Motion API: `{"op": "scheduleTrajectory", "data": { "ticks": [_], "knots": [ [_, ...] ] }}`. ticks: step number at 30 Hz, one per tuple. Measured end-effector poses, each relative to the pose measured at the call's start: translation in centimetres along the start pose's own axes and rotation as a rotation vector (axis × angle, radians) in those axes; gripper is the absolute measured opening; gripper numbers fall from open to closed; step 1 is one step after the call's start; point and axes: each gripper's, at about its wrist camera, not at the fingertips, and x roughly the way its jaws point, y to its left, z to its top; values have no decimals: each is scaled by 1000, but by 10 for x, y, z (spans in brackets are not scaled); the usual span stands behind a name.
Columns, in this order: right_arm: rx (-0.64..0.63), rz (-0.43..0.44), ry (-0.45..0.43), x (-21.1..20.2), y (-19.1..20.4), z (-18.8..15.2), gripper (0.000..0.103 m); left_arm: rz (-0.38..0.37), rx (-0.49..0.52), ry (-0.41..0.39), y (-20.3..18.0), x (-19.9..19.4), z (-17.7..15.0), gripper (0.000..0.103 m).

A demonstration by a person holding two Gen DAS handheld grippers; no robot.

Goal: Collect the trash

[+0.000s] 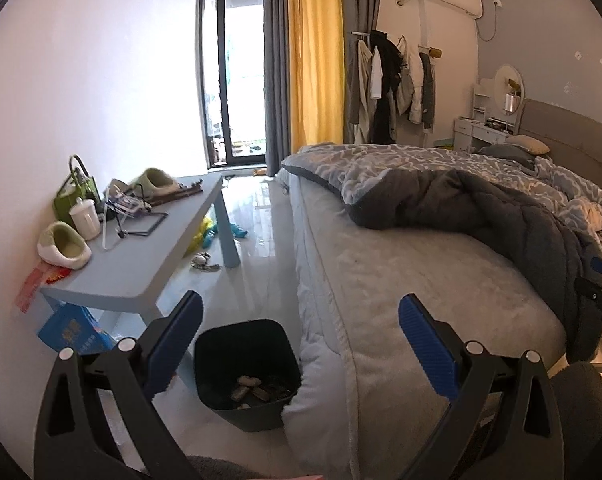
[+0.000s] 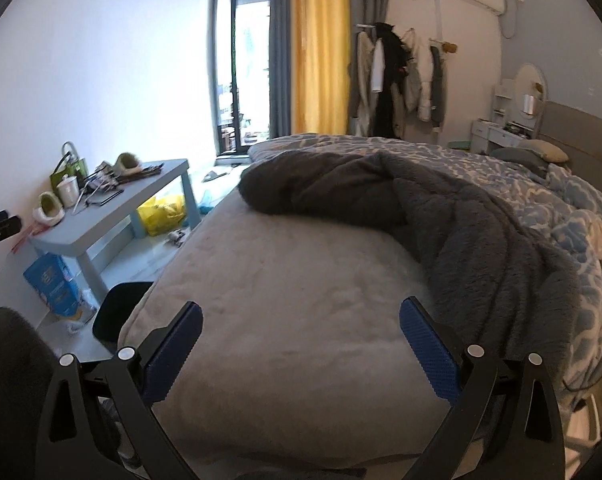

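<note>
Daylight enters through the dark-framed glass balcony door (image 1: pixel 237 80), blown out to white and glaring off the glossy pale floor (image 1: pixel 261 216); the room is otherwise soft and dim, both fisheye views bend straight lines strongly, corners vignette black, and the right-wrist view shows slight motion blur.
</note>
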Motion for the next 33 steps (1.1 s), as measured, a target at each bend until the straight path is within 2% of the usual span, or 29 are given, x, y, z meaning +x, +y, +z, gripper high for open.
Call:
{"op": "scheduleTrajectory", "data": {
  "ticks": [4, 10, 13, 16, 26, 33],
  "knots": [
    [14, 46, -7, 2, 4, -8, 100, -18, 6, 7, -1, 9, -9, 100],
    [16, 66, -23, 0, 6, -12, 100, -42, 13, 9, -6, 18, -24, 100],
    [10, 72, -27, 1, 7, -13, 100, -18, 29, 10, -6, 20, -31, 100],
    [12, 73, -30, 0, 8, -14, 100, 6, -3, 31, 1, 27, -39, 100],
    [23, 92, -34, 1, 6, -16, 100, -1, 4, 57, 0, 33, -49, 100],
    [21, 94, -29, 3, 4, -16, 100, 10, -37, 70, 5, 37, -51, 100]
  ]
}}
